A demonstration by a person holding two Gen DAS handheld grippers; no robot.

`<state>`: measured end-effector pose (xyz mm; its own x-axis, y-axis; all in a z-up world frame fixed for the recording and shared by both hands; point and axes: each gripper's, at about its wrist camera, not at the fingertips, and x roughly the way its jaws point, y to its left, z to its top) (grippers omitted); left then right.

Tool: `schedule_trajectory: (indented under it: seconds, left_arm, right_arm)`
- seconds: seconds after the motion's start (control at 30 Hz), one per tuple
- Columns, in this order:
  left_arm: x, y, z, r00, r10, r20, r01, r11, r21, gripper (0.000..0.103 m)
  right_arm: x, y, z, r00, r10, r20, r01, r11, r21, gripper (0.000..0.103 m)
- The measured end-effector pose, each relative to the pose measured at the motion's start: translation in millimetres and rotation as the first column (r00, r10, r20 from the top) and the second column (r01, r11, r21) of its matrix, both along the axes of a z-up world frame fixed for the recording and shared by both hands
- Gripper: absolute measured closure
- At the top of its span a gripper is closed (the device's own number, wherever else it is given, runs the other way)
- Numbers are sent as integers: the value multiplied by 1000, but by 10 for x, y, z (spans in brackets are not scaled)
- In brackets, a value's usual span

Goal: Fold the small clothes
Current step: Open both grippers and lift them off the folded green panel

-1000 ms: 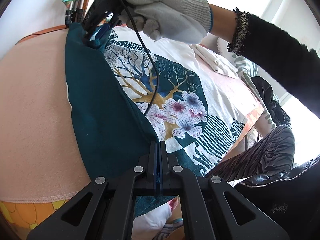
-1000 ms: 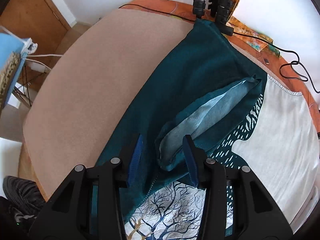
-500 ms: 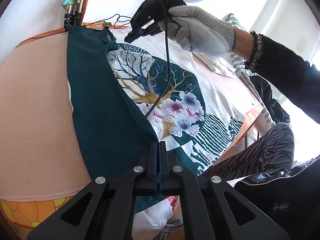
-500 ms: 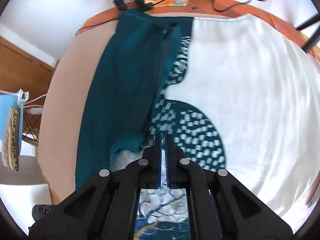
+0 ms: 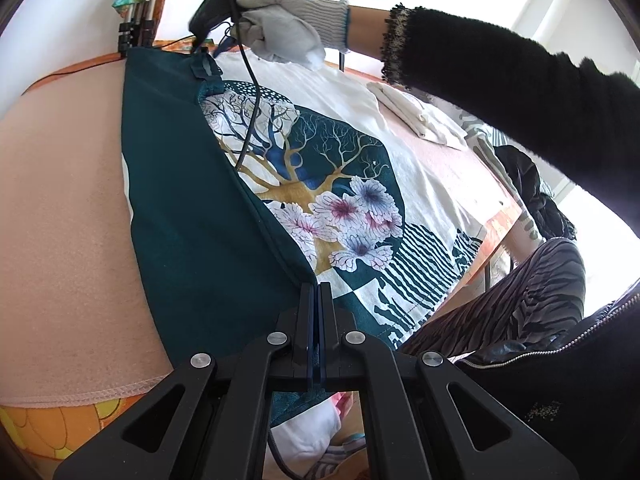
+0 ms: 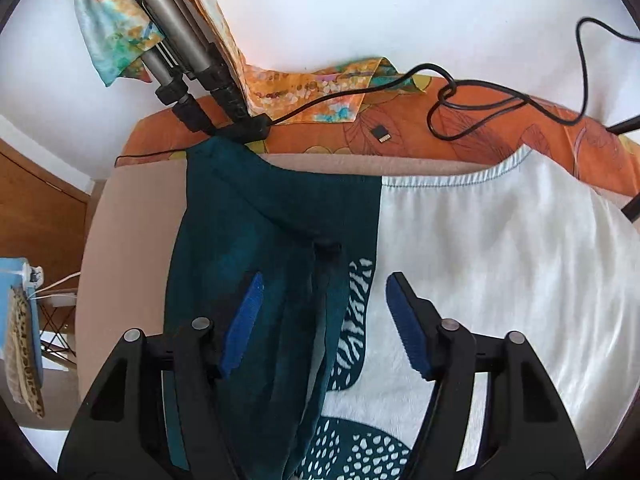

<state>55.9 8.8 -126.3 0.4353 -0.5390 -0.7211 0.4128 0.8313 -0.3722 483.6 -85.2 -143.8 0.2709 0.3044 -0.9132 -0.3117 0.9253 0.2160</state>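
Observation:
A white T-shirt (image 5: 420, 184) with a teal tree-and-flower print lies on a beige cloth (image 5: 60, 200). Its left side is folded over, showing the plain teal back (image 5: 192, 220). My left gripper (image 5: 316, 292) is shut on the near end of that fold's edge. A gloved hand (image 5: 280, 24) holds my right gripper (image 5: 208, 46) over the shirt's far end. In the right wrist view the right gripper (image 6: 324, 316) has its jaws opening. Its blue pads (image 6: 244, 320) stand apart above the folded teal strip (image 6: 280, 240), and nothing is pinched.
Tripod legs (image 6: 188, 64) stand at the table's far edge, beside a black cable (image 6: 460, 92) and a small memory card (image 6: 383, 134) on the orange cover. A folded white garment (image 5: 420, 116) and a dark one (image 5: 532, 184) lie to the right. The person's striped trousers (image 5: 520, 300) are close by.
My right gripper left the teal collar fold, shut, then opened again while moving toward the shirt's far end and rolling. The left gripper has stayed put and shut.

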Motion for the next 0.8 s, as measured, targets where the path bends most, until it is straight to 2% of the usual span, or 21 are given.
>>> schedule_trajectory:
  seconds: [0.03,0.07,0.2,0.3,0.4,0.47,0.53,0.6,0.67,0.77,0.8]
  left_arm:
    - [1,5,-2,1000,0,-3,0,1000,-3,103]
    - [4,8,-2,1000,1,-5,-1,1000,-10,103]
    - [-6,-24,16,1000,-11,6,11,1000,0,103]
    - [-14,-56,3,1000,-21,9,20,1000,16,103]
    - [2,-76,-29,999,-34,-15,35,999,11,103]
    - [-4,-115,-23,999,-43,-26,44,999,23,98]
    - [-26,-150,12,998,-58,-26,59,998,28,92]
    - [-62,-147,69,997,-69,-19,69,997,15,86]
    - [-114,-117,153,997,-71,-1,71,997,-14,86]
    - [-223,-41,317,997,-60,38,62,997,-45,86]
    - [-270,1,376,997,-51,55,53,997,-49,82]
  right_arm:
    - [7,40,-21,1000,19,-1,-19,999,-29,91]
    - [-8,60,-29,1000,28,4,-28,999,-46,97]
    - [-81,183,128,991,90,101,-80,992,-94,99]
    - [-21,139,182,989,60,136,-44,992,-117,99]
    - [13,70,159,992,59,111,-48,994,-102,99]
    - [23,30,102,994,35,106,-21,992,-125,99]
    - [25,-6,103,995,21,98,-8,991,-130,94]
    - [-11,-112,184,996,-2,84,10,995,-97,72]
    - [-103,-232,373,994,-1,114,9,997,-73,64]
    - [-266,-471,709,989,-12,146,16,999,-27,63]
    - [-314,-548,813,989,-16,147,17,1000,-10,63]
